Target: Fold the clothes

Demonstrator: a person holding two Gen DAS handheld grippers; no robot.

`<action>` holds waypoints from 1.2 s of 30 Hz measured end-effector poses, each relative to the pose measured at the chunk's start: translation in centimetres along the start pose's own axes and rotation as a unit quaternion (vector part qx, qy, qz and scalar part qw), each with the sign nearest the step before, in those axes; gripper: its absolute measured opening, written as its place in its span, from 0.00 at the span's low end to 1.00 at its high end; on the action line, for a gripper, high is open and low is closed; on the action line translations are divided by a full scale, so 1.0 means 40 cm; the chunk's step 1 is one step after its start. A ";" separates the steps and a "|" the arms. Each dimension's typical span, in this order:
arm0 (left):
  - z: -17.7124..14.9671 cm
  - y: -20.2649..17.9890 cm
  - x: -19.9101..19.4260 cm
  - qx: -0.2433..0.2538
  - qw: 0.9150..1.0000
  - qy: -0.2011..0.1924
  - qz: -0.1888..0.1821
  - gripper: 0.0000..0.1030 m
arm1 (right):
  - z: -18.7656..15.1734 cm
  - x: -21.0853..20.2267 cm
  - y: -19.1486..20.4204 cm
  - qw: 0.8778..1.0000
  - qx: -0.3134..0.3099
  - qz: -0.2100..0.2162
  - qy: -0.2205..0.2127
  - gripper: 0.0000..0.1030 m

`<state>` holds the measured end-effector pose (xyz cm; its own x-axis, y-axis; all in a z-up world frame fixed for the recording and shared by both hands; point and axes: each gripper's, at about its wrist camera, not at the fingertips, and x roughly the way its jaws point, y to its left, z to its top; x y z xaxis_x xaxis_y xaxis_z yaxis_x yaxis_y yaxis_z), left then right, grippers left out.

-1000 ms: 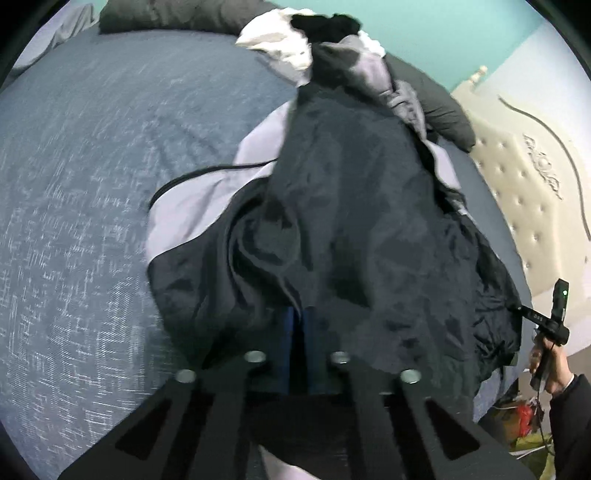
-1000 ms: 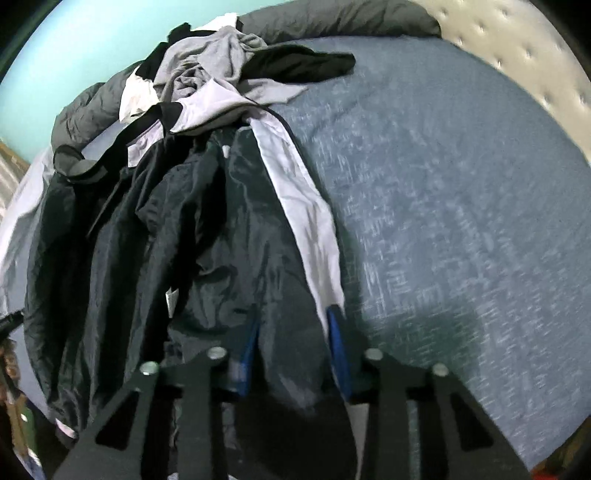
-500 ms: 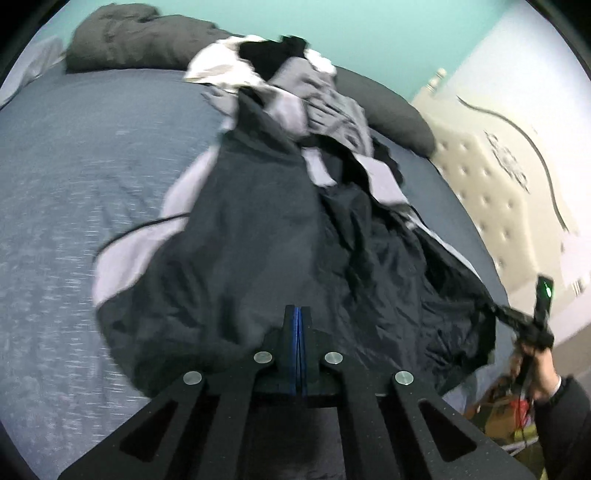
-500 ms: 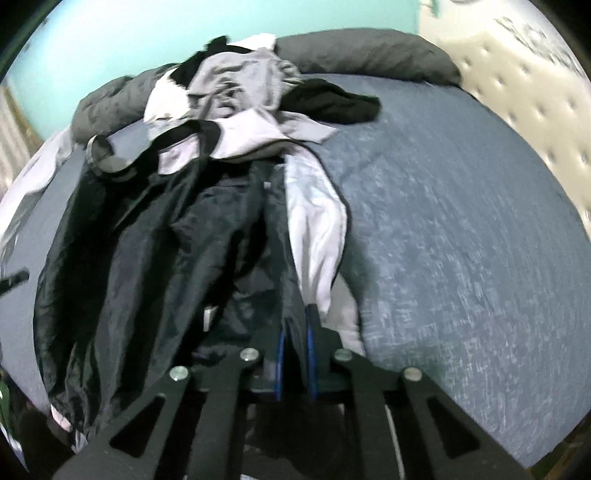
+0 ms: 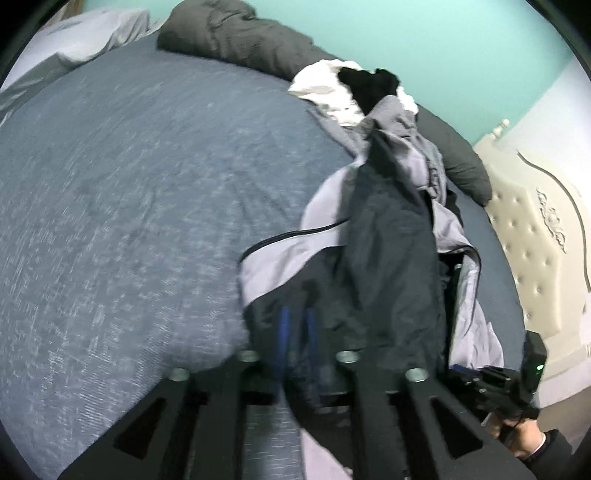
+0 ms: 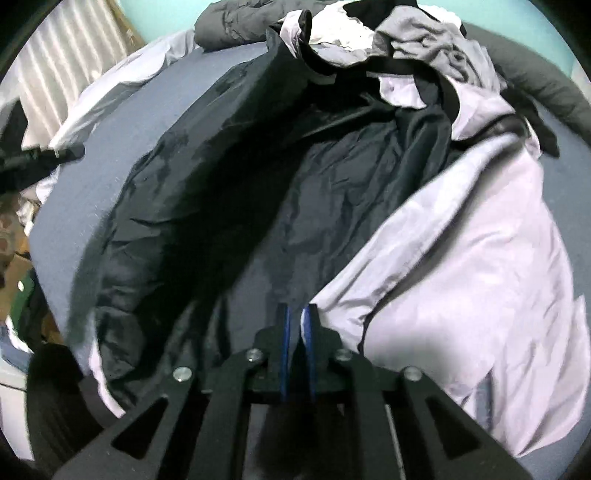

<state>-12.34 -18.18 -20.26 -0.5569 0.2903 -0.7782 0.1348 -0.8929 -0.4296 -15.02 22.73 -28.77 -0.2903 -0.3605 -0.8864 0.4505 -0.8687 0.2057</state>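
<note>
A black jacket with pale lilac lining (image 5: 388,251) lies on the blue-grey bed (image 5: 129,192), its collar end toward the clothes pile. My left gripper (image 5: 297,332) is shut on the jacket's dark hem, its blue pads close together with fabric between them. In the right wrist view the jacket (image 6: 332,177) spreads open, dark shell on the left, lilac lining (image 6: 480,258) on the right. My right gripper (image 6: 297,332) is shut on the jacket's edge where lining meets shell. The right gripper also shows in the left wrist view (image 5: 498,384), at the bed's right side.
A pile of grey, white and black clothes (image 5: 369,96) sits at the far end of the jacket. A dark grey duvet (image 5: 229,33) lies along the teal wall. A cream tufted headboard (image 5: 539,258) stands at right. Curtains and clutter (image 6: 44,92) are off the bed's left side.
Both grippers closed on the jacket's edge, then pulled it. The left view swung left, showing more bare bed. The right side of the jacket has opened out, exposing the lilac lining.
</note>
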 end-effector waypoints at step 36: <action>-0.102 -0.277 0.035 0.091 0.994 -0.035 -0.050 0.08 | -0.110 -0.232 -0.302 0.984 0.145 -0.036 -0.101 0.33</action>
<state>-11.25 -6.46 -18.45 -0.6162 0.3624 -0.6992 -0.0707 -0.9097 -0.4091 -14.07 38.08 -24.85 -0.4873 -0.3287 -0.8090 0.1718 -0.9444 0.2802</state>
